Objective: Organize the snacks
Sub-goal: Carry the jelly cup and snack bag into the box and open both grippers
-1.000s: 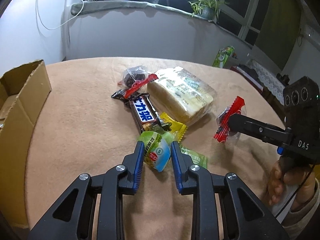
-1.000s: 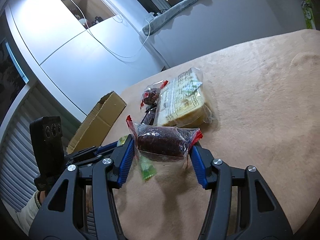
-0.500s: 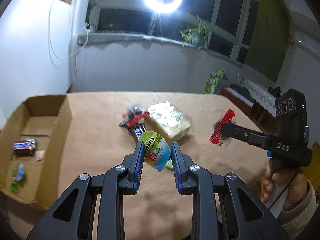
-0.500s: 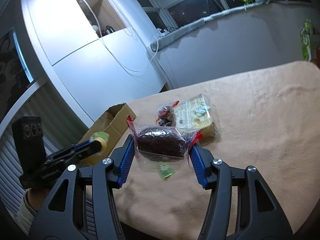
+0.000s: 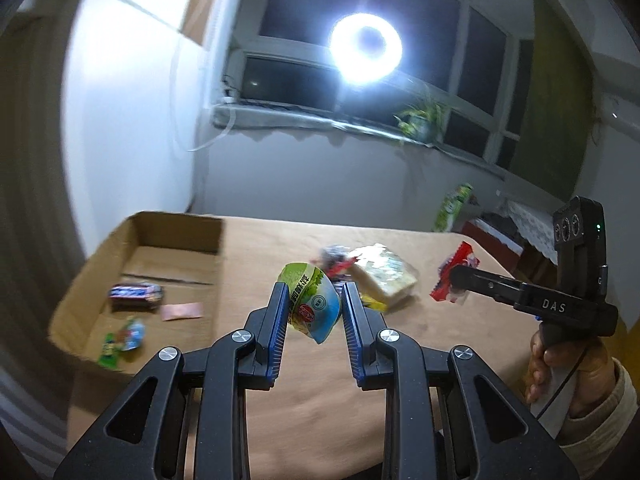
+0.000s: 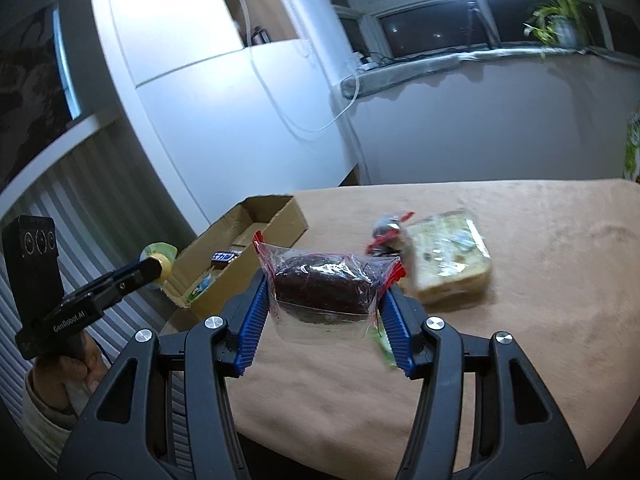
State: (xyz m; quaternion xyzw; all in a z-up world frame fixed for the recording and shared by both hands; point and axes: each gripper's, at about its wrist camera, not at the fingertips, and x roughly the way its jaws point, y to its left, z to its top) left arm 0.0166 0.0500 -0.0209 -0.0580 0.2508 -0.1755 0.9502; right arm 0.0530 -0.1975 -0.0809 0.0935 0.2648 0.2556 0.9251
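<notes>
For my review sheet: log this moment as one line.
left gripper: shut on green jelly cup | right gripper: shut on dark cake packet | cardboard box: open | bread bag: on table

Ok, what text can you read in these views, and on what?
"DAS": side of the right gripper.
"GenRobot.AI": side of the left gripper.
Green cup: Chinese print, too blurred to read.
Bar in the box: unreadable.
Bread bag: unreadable.

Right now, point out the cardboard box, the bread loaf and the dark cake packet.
cardboard box (image 5: 178,230), left wrist view, far wall's top edge.
bread loaf (image 6: 450,256), right wrist view, wrapper's top face.
dark cake packet (image 6: 322,286), right wrist view, cake's middle.
</notes>
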